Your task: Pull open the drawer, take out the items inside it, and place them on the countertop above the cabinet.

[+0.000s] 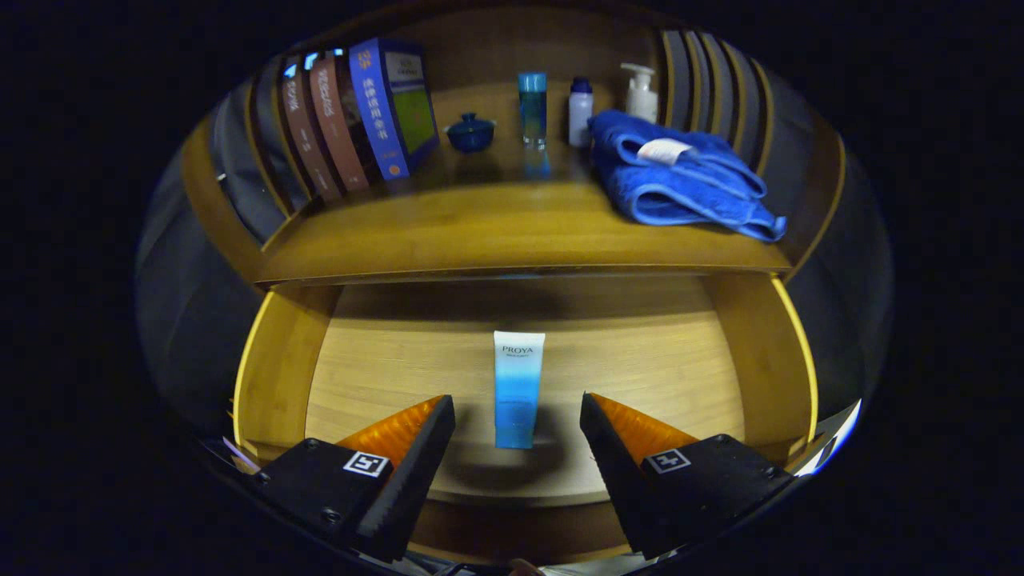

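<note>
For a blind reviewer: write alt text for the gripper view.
An open gripper hovers over a pulled-open wooden drawer, its fingers on either side of a blue-and-white tube lying on the drawer floor. On the countertop above sit books, a small lidded pot, three bottles and a folded blue towel.

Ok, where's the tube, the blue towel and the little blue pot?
tube [518,392]: gripper view, middle of its body.
blue towel [680,184]: gripper view, folded top.
little blue pot [470,134]: gripper view, its round side.

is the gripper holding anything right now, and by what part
Nothing is held. The gripper is open, its fingers either side of the tube lying in the drawer, not touching it.
</note>
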The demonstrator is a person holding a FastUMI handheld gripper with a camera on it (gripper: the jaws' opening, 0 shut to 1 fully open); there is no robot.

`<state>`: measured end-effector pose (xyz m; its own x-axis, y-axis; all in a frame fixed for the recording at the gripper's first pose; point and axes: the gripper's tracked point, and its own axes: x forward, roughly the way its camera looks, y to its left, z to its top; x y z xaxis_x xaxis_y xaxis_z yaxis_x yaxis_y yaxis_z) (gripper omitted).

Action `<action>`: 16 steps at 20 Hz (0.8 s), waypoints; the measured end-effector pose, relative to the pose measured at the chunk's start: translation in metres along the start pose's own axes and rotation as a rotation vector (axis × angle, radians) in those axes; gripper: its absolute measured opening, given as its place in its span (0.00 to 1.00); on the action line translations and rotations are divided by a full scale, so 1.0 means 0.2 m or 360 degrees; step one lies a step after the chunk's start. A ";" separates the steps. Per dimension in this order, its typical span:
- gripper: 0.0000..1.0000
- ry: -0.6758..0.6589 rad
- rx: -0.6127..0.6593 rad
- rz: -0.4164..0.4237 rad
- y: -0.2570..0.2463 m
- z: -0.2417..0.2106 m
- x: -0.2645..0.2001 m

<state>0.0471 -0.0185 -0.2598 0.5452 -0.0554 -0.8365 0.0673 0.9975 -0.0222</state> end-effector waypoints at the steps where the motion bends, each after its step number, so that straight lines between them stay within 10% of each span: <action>1: 1.00 0.0079 0.0008 -0.0012 0.00 -0.02 0.06; 14: 0.86 0.0476 -0.0090 -0.0101 -0.01 -0.07 0.18; 16: 0.72 0.0464 -0.0075 -0.0098 0.01 -0.06 0.19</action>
<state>0.0586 -0.0174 -0.2975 0.2777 -0.1076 -0.9546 0.0504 0.9940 -0.0974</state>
